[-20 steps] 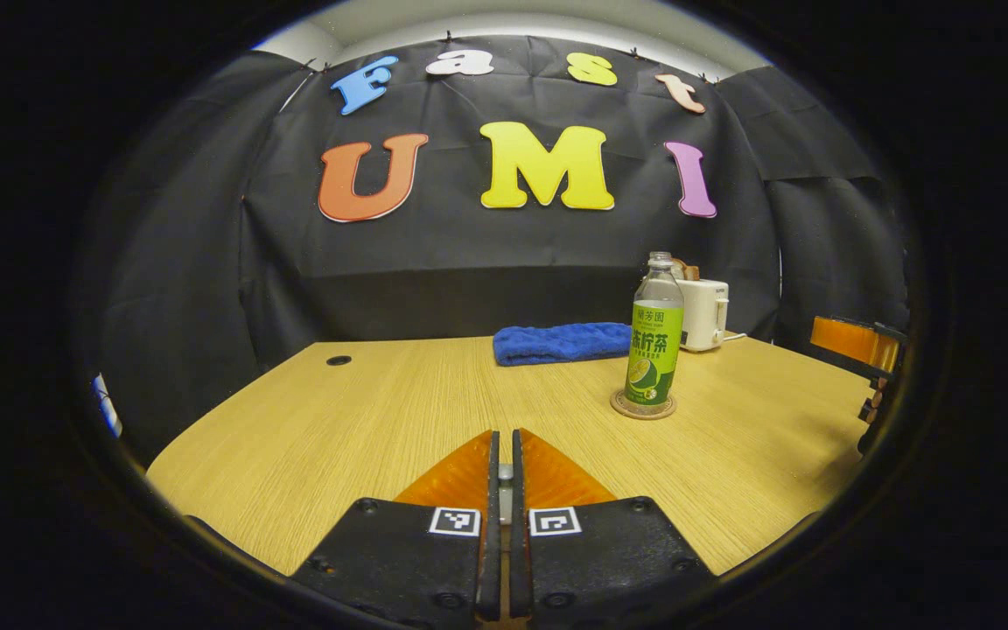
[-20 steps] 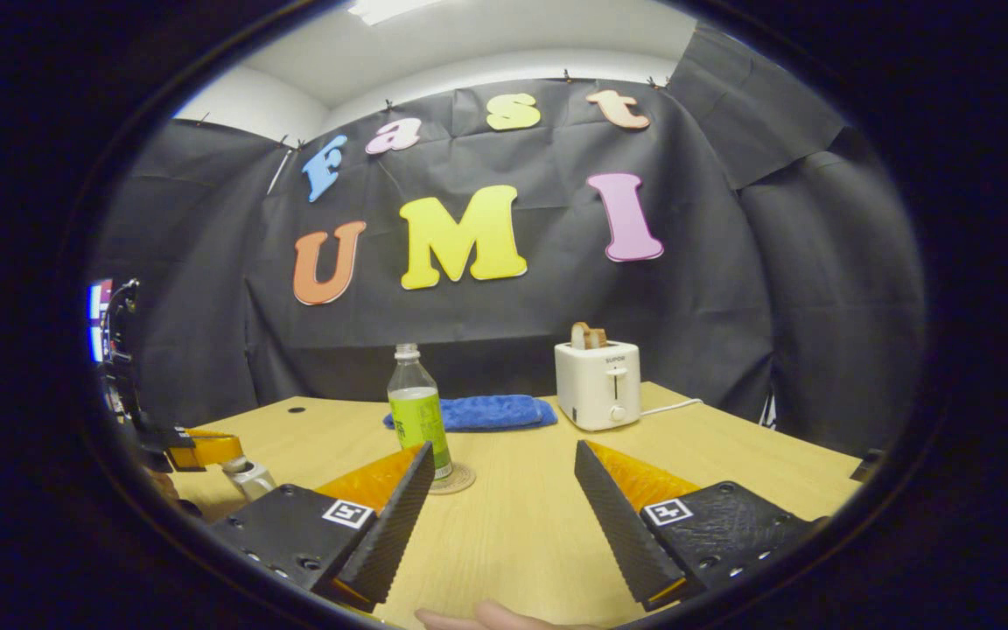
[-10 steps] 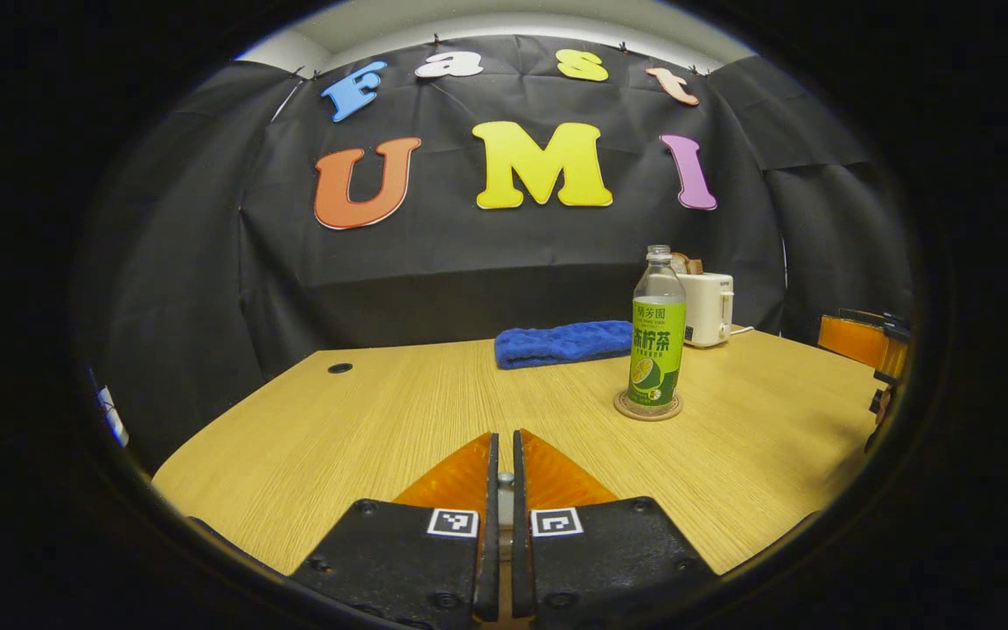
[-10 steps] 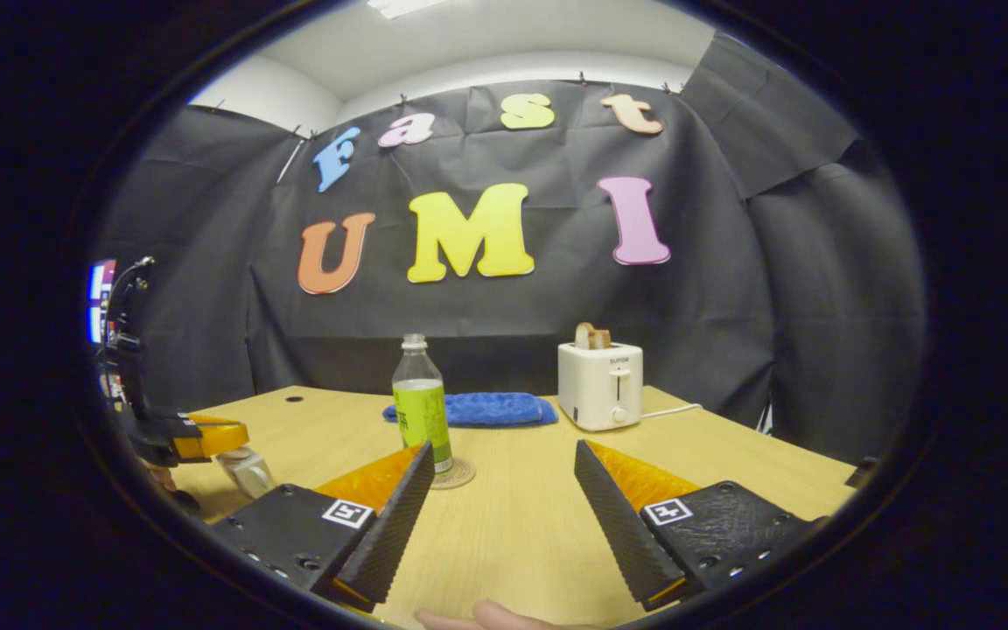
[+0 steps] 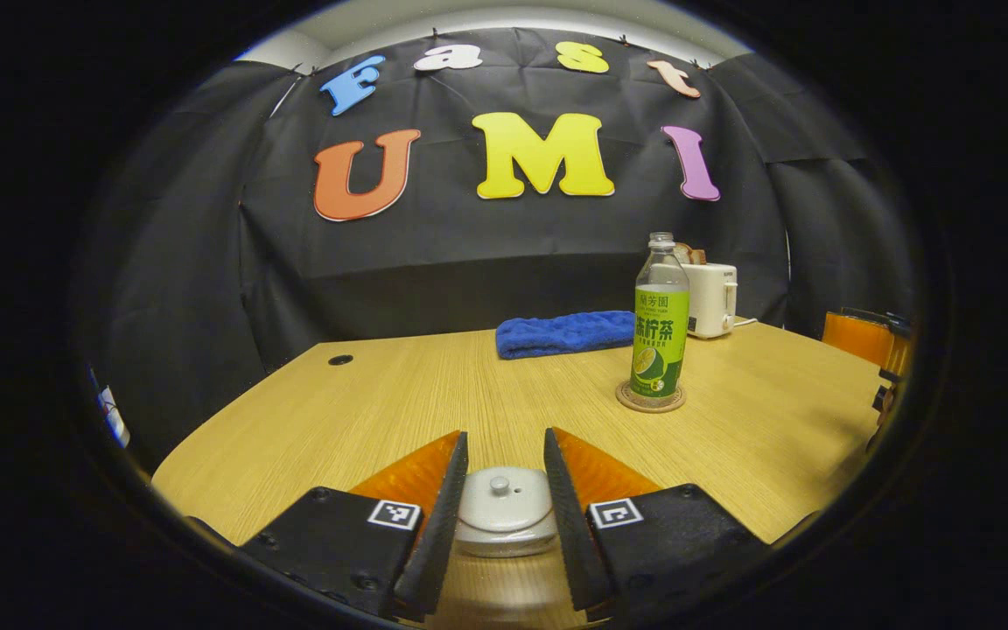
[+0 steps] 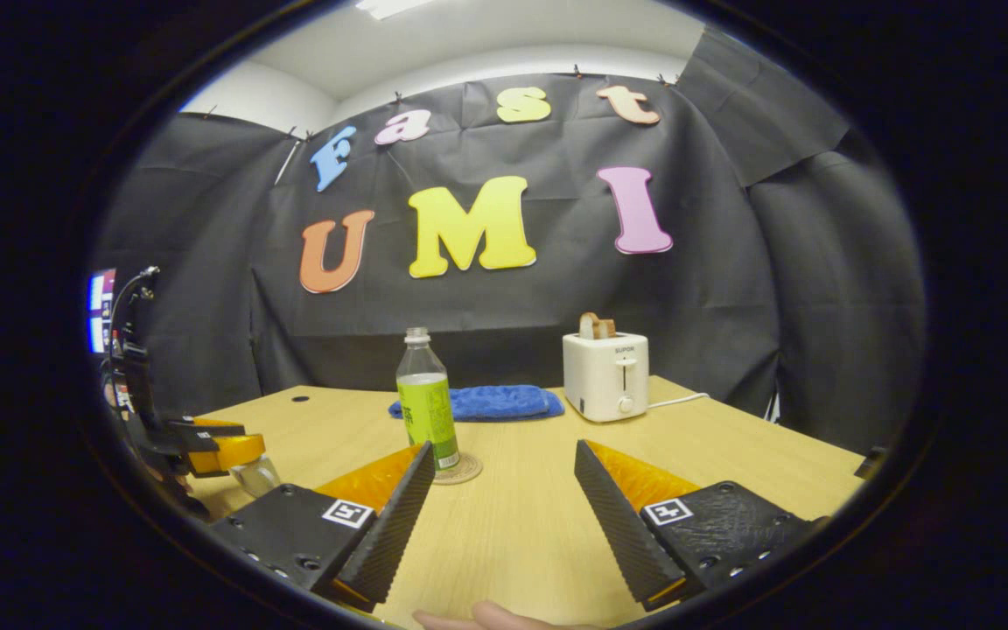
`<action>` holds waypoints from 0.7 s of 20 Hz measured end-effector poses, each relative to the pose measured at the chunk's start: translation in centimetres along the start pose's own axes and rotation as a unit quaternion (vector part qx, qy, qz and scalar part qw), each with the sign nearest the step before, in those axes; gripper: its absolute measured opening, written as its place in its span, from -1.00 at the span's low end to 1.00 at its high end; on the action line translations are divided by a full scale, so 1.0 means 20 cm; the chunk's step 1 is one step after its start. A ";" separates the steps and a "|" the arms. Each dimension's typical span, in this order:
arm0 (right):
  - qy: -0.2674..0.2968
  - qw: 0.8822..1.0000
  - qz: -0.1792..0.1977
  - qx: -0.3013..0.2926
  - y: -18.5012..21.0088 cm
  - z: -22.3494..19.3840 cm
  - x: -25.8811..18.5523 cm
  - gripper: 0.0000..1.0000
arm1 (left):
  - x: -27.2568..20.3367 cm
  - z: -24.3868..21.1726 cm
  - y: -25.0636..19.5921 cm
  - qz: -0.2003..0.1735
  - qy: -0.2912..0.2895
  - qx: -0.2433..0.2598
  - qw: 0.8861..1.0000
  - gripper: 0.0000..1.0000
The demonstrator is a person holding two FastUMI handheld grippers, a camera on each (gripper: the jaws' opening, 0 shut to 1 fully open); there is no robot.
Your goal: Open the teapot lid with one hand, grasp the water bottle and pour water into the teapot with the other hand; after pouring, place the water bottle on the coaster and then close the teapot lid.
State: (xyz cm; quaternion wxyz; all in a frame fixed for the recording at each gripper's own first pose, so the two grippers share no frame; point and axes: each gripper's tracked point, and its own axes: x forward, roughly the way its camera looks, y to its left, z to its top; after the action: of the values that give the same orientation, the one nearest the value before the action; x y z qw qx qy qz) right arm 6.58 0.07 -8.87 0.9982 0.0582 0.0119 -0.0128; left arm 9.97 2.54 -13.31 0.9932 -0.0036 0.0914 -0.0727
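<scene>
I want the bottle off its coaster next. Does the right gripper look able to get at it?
Probably yes: the right gripper is open, and the water bottle stands upright on the coaster just ahead, bare table between.

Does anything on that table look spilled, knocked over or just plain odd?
Nothing stands out. The water bottle stands upright on its coaster, the teapot lid sits level between the left gripper's open fingers, and the table looks dry.

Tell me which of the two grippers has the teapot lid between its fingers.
The left gripper: its open fingers flank the teapot lid. The right gripper is open over bare table.
</scene>
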 end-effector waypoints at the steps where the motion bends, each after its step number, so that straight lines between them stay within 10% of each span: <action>1: -0.003 1.000 -0.003 -0.003 0.00 0.01 0.00 0.92 | -0.01 0.01 -0.01 0.002 0.001 -0.007 1.000 0.17; 9: -0.003 1.000 -0.007 -0.019 0.01 0.09 -0.06 0.92 | -0.12 0.21 -0.09 0.006 -0.040 -0.019 0.999 0.85; 14: -0.002 0.999 -0.016 -0.047 0.02 0.20 -0.16 0.92 | -0.28 0.38 -0.13 0.019 -0.064 -0.008 0.998 0.94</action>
State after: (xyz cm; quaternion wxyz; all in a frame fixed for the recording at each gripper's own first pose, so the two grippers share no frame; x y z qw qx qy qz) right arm 3.50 0.07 -4.82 0.9995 0.0111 0.0109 -0.0285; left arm 5.59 0.72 -4.84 0.9981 -0.0149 0.0288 -0.0531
